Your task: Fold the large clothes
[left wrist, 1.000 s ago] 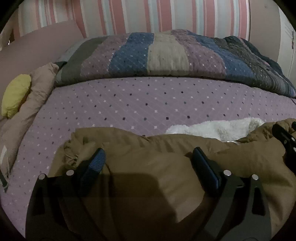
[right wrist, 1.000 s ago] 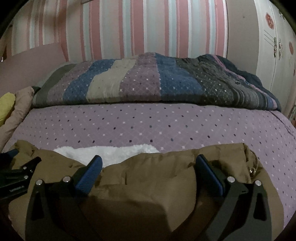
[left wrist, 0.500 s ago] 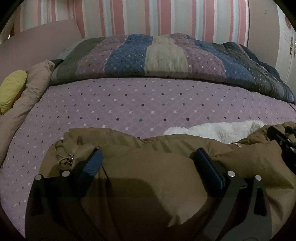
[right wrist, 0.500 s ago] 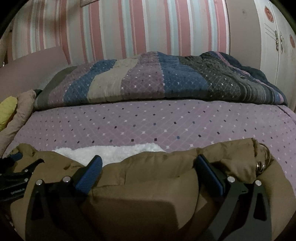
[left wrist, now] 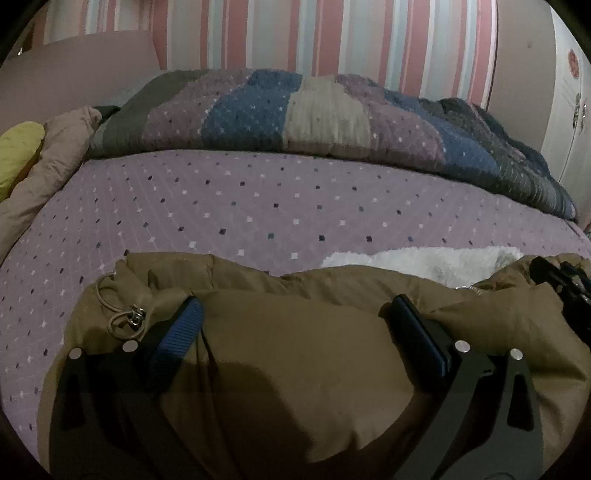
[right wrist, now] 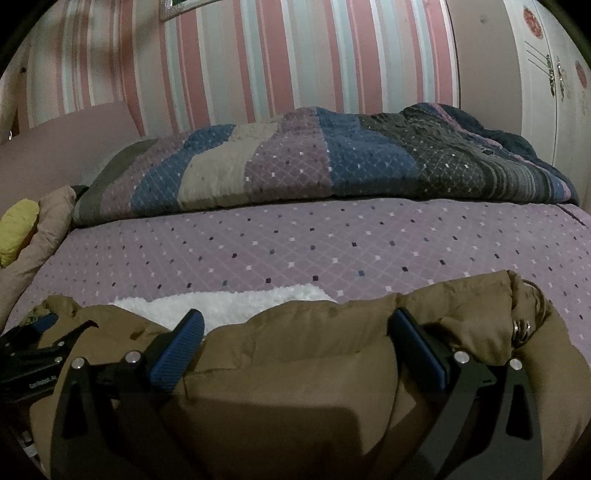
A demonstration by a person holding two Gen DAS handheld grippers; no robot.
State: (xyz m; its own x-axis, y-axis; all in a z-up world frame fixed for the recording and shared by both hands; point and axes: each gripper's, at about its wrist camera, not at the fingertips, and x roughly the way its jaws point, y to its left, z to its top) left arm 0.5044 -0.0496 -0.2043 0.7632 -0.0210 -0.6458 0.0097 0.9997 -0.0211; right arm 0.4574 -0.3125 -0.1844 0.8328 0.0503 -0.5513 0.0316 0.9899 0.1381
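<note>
Left gripper [left wrist: 295, 314], right gripper [right wrist: 295, 325] both released, over brown padded fleece-lined jacket [left wrist: 314, 350]; striped quilt [right wrist: 314, 162] at 12 o'clock.

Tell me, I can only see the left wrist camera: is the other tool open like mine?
Observer: Yes. The right tool has its jaws wide apart, low over the coat.
Operator: What's on the coat's right corner?
Observer: Metal rings lie there, by the coat's right edge.
Operator: Is anything high up on the wall?
Observer: The bottom of what looks like a frame shows at the top of the striped wall.
</note>
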